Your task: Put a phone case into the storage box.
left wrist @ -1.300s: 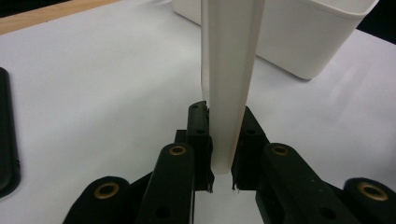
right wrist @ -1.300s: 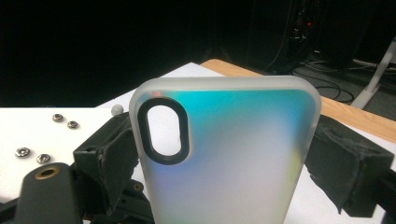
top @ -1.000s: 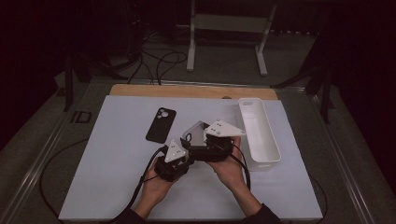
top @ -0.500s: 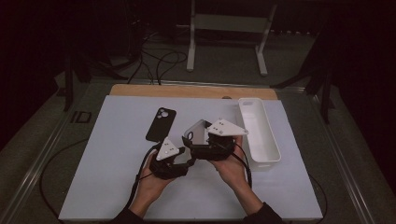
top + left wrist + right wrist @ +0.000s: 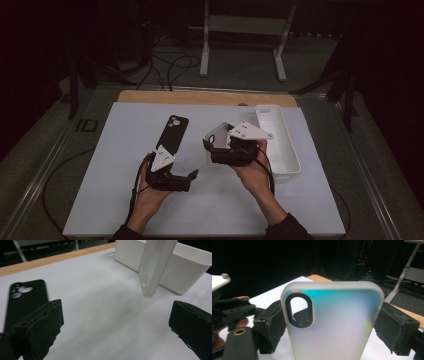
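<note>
Right gripper (image 5: 216, 145) squeezes the frosted phone case (image 5: 332, 322) by its sides, near the table's (image 5: 100, 210) right edge. Left gripper (image 5: 192, 175) has just been opening, with nothing between its jaws.

Room: dim, the floor and background nearly black beyond the table (image 5: 125, 200).
Light: falls from overhead onto the pale tabletop, the brightest surface in the high view.
Shadows: soft, faint under the hands.
Blur: the frosted phone case (image 5: 155, 267) at 1 o'clock in the left gripper view is smeared; near jaws soft.
Glare: teal-pink sheen across that case (image 5: 332, 322).
</note>
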Motion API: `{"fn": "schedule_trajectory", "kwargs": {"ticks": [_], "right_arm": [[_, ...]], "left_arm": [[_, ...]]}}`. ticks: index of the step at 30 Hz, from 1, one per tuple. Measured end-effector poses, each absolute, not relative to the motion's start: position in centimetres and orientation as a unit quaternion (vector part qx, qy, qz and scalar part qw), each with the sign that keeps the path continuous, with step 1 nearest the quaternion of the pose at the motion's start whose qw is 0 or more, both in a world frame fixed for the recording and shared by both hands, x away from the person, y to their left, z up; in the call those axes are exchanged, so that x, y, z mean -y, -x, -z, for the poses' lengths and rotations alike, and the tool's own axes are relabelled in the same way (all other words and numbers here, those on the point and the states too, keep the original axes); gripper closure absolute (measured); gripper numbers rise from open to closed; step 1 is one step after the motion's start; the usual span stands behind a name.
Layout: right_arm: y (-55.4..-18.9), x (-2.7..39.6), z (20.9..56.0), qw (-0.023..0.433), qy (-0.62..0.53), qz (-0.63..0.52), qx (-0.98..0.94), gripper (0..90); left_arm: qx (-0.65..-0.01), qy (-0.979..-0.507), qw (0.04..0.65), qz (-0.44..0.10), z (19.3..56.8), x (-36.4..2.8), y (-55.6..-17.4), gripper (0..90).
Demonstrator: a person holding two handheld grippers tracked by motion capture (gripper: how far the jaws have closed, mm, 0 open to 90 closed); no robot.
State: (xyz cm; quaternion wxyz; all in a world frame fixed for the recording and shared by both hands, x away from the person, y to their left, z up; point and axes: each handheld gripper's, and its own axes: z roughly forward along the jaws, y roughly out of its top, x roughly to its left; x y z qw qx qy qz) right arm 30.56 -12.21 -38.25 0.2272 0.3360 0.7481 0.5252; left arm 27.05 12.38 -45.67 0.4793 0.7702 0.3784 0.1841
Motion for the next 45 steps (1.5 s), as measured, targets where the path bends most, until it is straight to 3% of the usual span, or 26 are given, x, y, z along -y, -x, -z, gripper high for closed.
{"fn": "schedule_trajectory", "kwargs": {"ticks": [23, 45], "right_arm": [[-33.3, 14.6, 37.3, 0.247, -0.374, -0.525, -0.724, 16.3], [-36.1, 17.7, 36.6, 0.262, -0.412, -0.525, -0.697, 16.3]], "left_arm": [[-0.408, -0.741, 0.473, -0.249, 46.7, -19.7, -25.8, 0.2], [-0.424, -0.727, 0.468, -0.269, 48.3, -23.0, -24.4, 0.2]]}}
